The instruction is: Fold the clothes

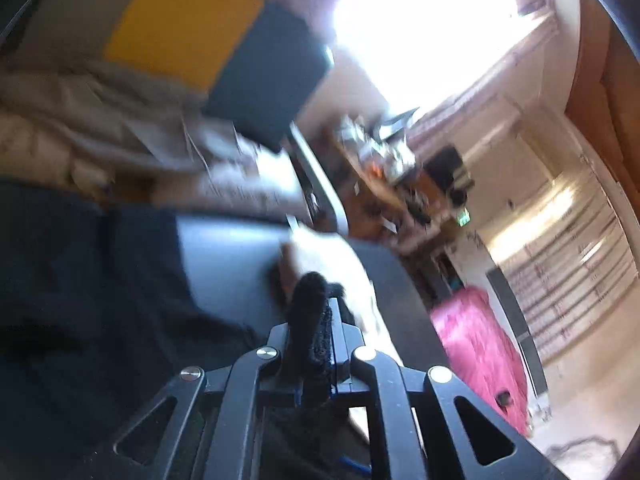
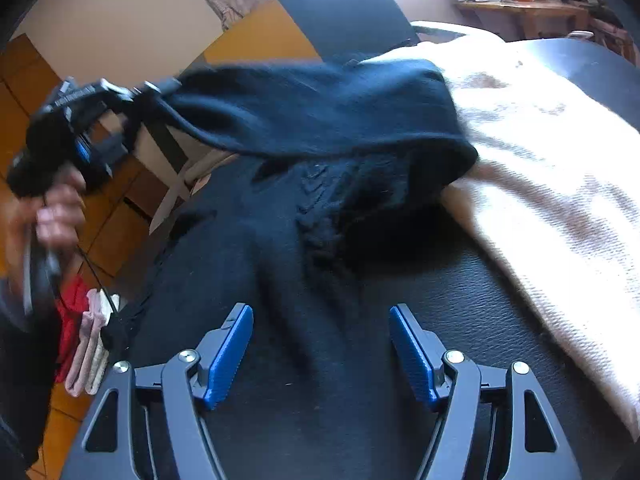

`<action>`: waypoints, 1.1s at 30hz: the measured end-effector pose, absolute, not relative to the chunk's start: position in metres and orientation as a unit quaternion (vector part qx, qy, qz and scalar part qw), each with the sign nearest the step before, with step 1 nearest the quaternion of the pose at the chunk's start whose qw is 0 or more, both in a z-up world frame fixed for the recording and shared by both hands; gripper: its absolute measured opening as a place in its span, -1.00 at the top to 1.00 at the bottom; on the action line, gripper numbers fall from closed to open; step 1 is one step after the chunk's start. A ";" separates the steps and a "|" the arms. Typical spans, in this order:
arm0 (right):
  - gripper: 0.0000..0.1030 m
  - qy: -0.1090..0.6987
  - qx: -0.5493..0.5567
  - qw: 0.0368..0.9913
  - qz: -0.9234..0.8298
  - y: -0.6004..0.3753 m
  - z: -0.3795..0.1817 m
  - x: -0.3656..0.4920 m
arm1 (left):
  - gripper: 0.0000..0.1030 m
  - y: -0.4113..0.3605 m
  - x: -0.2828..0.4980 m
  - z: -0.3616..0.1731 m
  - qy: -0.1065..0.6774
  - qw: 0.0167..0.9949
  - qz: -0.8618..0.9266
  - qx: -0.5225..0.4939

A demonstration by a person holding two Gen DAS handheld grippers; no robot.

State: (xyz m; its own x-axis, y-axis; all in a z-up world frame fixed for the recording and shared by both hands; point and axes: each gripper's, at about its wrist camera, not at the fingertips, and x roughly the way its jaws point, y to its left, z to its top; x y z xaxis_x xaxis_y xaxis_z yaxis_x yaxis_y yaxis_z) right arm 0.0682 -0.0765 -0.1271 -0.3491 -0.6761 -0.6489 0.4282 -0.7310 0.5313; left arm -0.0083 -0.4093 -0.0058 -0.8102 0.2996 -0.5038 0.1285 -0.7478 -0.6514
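Observation:
A black knitted sweater (image 2: 288, 232) lies on a black leather surface (image 2: 472, 312). My left gripper (image 1: 316, 320) is shut on a bunched edge of the sweater (image 1: 312, 292); in the right wrist view it (image 2: 160, 88) lifts one side of the sweater up and over the rest. My right gripper (image 2: 320, 344) is open and empty, just above the sweater's near part, its blue pads (image 2: 228, 356) wide apart.
A cream blanket (image 2: 552, 184) lies to the right of the sweater. Red and pink clothes (image 2: 84, 336) hang at the left edge over an orange tiled floor. A yellow and dark cushion (image 1: 192, 32), a cluttered wooden table (image 2: 524, 4) and a pink suitcase (image 1: 480, 352) stand around.

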 end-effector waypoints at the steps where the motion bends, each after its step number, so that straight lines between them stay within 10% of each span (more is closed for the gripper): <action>1: -0.40 -0.143 0.460 0.346 -0.805 -0.079 -0.127 0.068 | 0.86 -0.425 0.001 0.003 -0.350 0.037 0.887 -0.298; 21: -0.53 -0.355 0.499 0.360 -0.704 -0.096 -0.138 0.031 | 0.86 -0.565 0.206 -0.076 -0.433 -0.074 0.860 -0.260; 27: -0.52 -0.312 0.467 0.326 -0.760 -0.090 -0.120 -0.001 | 0.86 -0.576 0.236 -0.115 -0.449 -0.095 0.836 -0.302; 33: -0.04 -0.248 0.492 0.310 -0.775 -0.120 -0.127 -0.056 | 0.86 -0.571 0.247 -0.124 -0.437 -0.091 0.837 -0.316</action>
